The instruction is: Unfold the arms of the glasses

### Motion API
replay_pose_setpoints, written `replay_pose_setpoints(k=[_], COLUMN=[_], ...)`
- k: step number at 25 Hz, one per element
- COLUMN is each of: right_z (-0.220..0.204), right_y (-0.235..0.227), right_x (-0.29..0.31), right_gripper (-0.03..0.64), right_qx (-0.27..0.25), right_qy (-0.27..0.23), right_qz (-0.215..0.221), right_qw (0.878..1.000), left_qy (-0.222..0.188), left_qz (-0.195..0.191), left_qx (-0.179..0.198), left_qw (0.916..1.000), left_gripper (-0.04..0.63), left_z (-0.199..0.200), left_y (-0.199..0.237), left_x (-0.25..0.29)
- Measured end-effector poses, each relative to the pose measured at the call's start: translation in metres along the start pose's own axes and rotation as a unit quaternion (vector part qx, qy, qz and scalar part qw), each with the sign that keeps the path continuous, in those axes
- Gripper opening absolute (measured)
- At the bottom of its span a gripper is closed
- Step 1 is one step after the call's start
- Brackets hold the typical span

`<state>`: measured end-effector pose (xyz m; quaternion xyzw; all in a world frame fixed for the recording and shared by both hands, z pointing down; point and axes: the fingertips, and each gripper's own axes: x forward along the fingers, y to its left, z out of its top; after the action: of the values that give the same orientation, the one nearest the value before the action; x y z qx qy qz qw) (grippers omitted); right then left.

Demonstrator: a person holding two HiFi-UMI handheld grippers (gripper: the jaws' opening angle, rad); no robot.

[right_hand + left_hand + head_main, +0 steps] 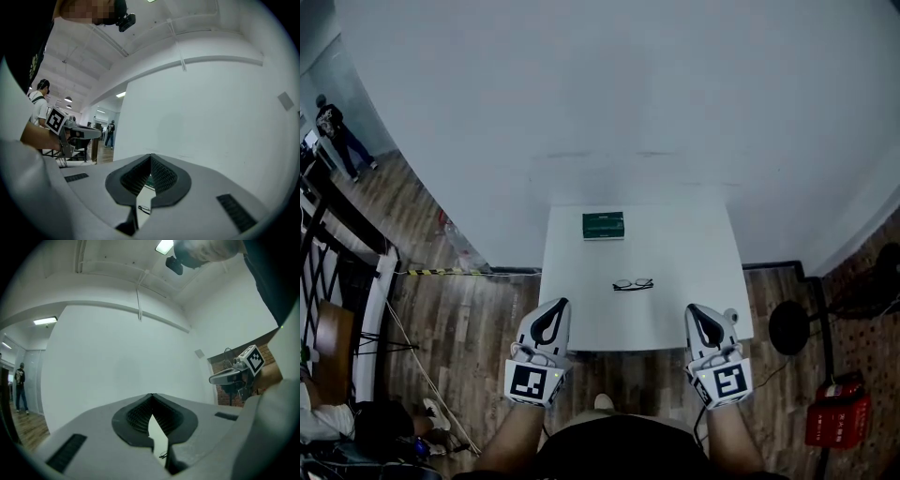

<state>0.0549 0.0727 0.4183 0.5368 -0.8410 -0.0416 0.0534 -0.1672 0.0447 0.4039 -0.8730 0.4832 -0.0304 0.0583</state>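
Note:
A pair of dark-framed glasses lies folded on the white table, a little nearer than its middle. My left gripper hovers at the table's near-left edge, its tips touching, nothing between them. My right gripper hovers at the near-right edge, likewise shut and empty. Both point level toward the far wall. In the left gripper view the glasses show small through the slot below the shut left gripper. In the right gripper view the glasses show the same way below the shut right gripper.
A green box lies at the table's far side, close to the white wall. A black round stand and a red case are on the wooden floor at the right. A person stands far off at the left.

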Motion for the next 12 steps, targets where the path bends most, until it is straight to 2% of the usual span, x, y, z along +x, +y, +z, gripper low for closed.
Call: replay_pose_setpoints(k=[3,12], right_z=[0.0,-0.016], right_y=[0.002,0.005], right_x=[0.008,0.007], right_gripper=[-0.001,0.0], right_qx=[-0.002,-0.003], right_qy=[0.002,0.032], right_qz=[-0.01,-0.037], right_qw=[1.0,0.999], left_qy=[-0.017,0.008], left_qz=[-0.014,-0.052], left_qx=[-0.007,-0.023], left_qw=[0.9997,0.9983], left_gripper=[0.006,0.006], left_z=[-0.003,-0.033], left_y=[0.007,0.008], left_x=[0.008,0.024])
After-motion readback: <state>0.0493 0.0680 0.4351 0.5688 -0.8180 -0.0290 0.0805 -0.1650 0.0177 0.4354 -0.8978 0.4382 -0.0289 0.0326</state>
